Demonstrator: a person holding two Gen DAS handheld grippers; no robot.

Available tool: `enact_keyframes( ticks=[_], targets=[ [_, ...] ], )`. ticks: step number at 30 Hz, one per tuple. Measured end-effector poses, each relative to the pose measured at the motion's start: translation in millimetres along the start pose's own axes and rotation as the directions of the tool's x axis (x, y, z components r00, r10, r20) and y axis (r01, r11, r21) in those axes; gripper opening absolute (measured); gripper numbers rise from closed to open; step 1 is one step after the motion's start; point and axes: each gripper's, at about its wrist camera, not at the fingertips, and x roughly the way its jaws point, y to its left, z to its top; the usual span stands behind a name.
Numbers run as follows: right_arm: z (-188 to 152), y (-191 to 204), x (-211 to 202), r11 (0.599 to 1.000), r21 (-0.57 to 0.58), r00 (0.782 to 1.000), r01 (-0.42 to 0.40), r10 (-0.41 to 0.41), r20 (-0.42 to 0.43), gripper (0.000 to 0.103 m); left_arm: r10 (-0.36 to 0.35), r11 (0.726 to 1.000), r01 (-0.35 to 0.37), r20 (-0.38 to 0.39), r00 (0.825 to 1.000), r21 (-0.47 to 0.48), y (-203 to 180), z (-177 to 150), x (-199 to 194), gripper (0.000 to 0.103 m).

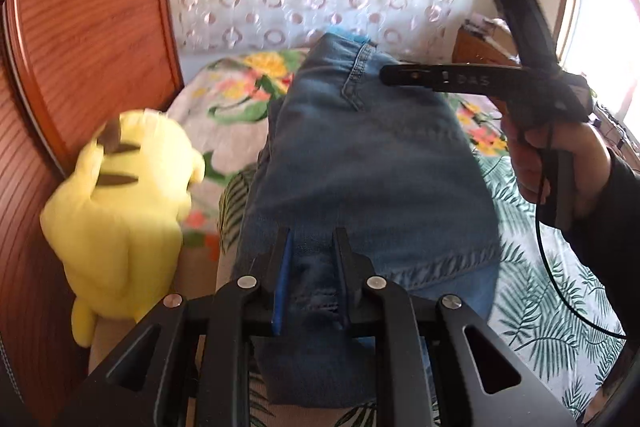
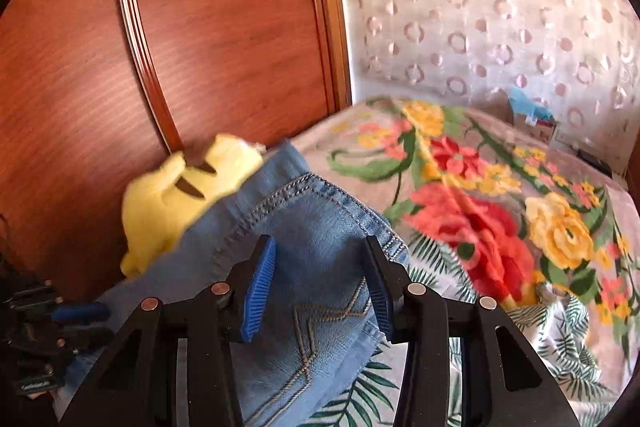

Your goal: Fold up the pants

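Floral bedspread [image 2: 500,211] under jeans [image 1: 360,167]; left gripper [image 1: 312,263] clenched on near hem to lift & fold, right gripper [image 2: 320,283] released, straddling far waistband w/o pinching.

Faded blue denim pants [image 1: 360,167] with stitched seams lie on a soft floral cloth bedspread [image 2: 500,195], beside a fuzzy yellow plush toy [image 1: 120,211] and glossy grained wood panelling [image 2: 220,27]

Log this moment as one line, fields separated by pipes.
left gripper: shut on jeans | right gripper: open over jeans | jeans: partly folded on floral bedspread | yellow plush: beside jeans
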Motion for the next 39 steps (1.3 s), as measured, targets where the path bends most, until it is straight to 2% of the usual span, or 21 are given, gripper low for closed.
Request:
enact_keyframes(
  ticks=[3,5,8,12,16,21,27,28,29,30,32,34,36,39],
  targets=[
    [-7.6,-8.6,14.6,0.998,0.049,0.998,-0.045,0.047,-0.037,0.045,0.011,1.0,-0.011,0.003,1.0,-0.006,0.7,-3.8,3.4,0.02],
    [-11.0,-13.9,8.0,0.995,0.077,0.998,-0.065,0.067,-0.022,0.045,0.01,1.0,-0.01,0.011,1.0,-0.006,-1.4,-3.4,1.9,0.02],
    [-11.5,-21.2,-6.8,0.994,0.094,0.999,-0.052,0.052,-0.001,0.045,0.018,1.0,-0.018,0.013,1.0,-0.007,-4.6,-1.1,-1.1,0.02],
    [-19.9,-9.8,-51.3,0.997,0.071,0.998,-0.02,0.016,0.053,0.045,0.016,1.0,-0.016,0.038,0.999,-0.013,-10.8,3.4,-14.7,0.02],
    [-50.3,2.1,-99.4,0.998,0.063,0.995,0.005,-0.011,0.094,0.045,-0.002,1.0,0.002,0.079,0.997,0.01,-25.3,9.2,-33.4,0.025],
    [-79.1,15.0,-165.8,0.996,0.067,0.99,0.051,-0.059,0.129,0.045,-0.026,0.999,0.019,0.142,0.99,0.05,-52.6,15.8,-59.7,0.047],
    [-114.7,33.8,-247.2,0.992,0.068,0.979,0.108,-0.118,0.167,0.045,-0.06,0.994,0.042,0.189,0.98,0.099,-86.1,16.6,-86.5,0.051],
    [-120.8,36.9,-258.7,0.991,0.067,0.977,0.118,-0.128,0.173,0.045,-0.066,0.993,0.045,0.195,0.979,0.109,-91.8,15.6,-90.8,0.056],
    [-127.0,40.0,-270.0,0.99,0.068,0.974,0.127,-0.137,0.18,0.045,-0.072,0.992,0.05,0.201,0.977,0.114,-96.2,14.5,-94.2,0.073],
    [-133.7,42.7,-282.7,0.988,0.072,0.971,0.136,-0.148,0.187,0.045,-0.084,0.991,0.059,0.217,0.972,0.121,-101.6,12.8,-100.0,0.082],
    [-145.0,48.7,-301.7,0.986,0.077,0.967,0.148,-0.161,0.199,0.045,-0.101,0.988,0.071,0.233,0.967,0.135,-111.6,10.7,-109.4,0.083],
    [-156.3,56.5,-322.2,0.981,0.085,0.96,0.172,-0.187,0.208,0.045,-0.109,0.987,0.076,0.24,0.965,0.145,-120.1,9.4,-115.6,0.087],
    [-168.4,63.5,-341.4,0.977,0.096,0.953,0.191,-0.208,0.22,0.045,-0.118,0.985,0.08,0.26,0.958,0.154,-129.6,6.8,-124.6,0.102],
    [-181.8,75.4,-361.9,0.969,0.112,0.941,0.222,-0.243,0.235,0.045,-0.117,0.984,0.07,0.297,0.948,0.166,-144.8,2.3,-140.4,0.103]
  ],
)
